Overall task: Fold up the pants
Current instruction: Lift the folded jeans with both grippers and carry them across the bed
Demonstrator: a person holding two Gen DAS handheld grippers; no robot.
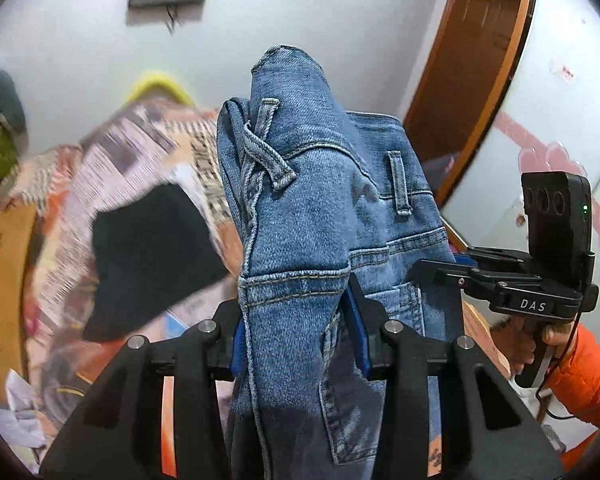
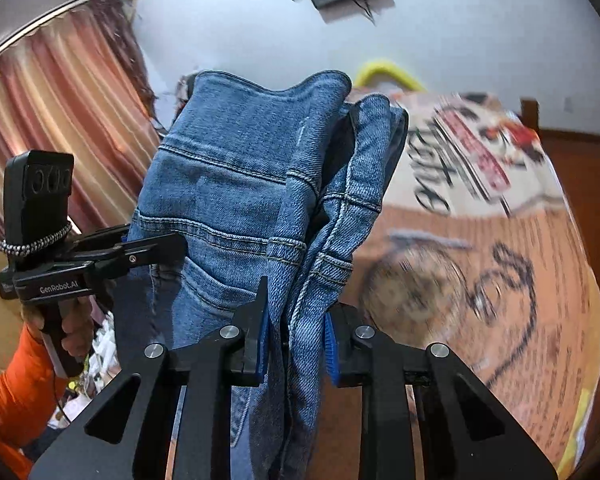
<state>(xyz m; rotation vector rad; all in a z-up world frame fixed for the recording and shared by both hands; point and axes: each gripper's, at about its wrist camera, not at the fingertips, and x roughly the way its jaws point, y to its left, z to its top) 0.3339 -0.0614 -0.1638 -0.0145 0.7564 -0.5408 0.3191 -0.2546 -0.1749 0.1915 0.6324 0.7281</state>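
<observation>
Both tongs are gripping the jeans (image 1: 312,208): the left gripper (image 1: 298,340) and right gripper (image 2: 296,344) are each pinching bunched denim near the waistband, holding it above the patterned bedspread (image 2: 500,240). The denim looks heavy, limp yet thick-seamed; the waistband corners seem the surest hold.

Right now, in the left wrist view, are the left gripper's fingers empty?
No. The left gripper has its blue-padded fingers clamped on a bunched fold of the blue denim jeans, near the waistband belt loops.
</observation>
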